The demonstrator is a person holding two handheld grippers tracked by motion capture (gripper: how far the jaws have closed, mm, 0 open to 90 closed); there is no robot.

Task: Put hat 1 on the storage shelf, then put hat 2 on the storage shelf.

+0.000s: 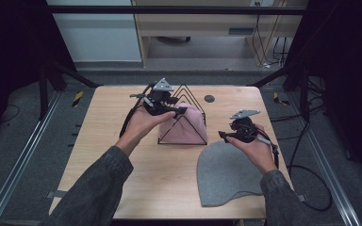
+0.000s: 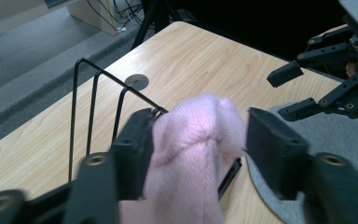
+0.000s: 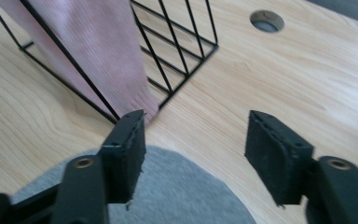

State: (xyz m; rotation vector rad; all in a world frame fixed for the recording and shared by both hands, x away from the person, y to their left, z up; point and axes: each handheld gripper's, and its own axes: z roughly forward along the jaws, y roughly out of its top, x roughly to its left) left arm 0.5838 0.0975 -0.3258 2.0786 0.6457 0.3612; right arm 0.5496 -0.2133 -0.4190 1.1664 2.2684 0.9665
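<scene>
A pink knit hat (image 1: pixel 185 128) hangs over a black wire rack (image 1: pixel 184 90) at the middle of the wooden table. My left gripper (image 1: pixel 176 111) is at the rack's top, open, with the hat's crown (image 2: pixel 191 154) between its jaws; the left jaw touches the cloth. A grey hat (image 1: pixel 226 174) lies flat at the front right. My right gripper (image 1: pixel 226 135) hovers open over the grey hat's far edge (image 3: pixel 177 196), with nothing between its jaws. In the right gripper view the pink hat (image 3: pixel 107 51) and the rack (image 3: pixel 182 51) lie just ahead.
A round cable hole (image 1: pixel 209 98) sits in the table behind the rack. Bare wood (image 1: pixel 103 141) lies left of the rack and along the front. Cables (image 1: pixel 311 179) trail on the floor at the right.
</scene>
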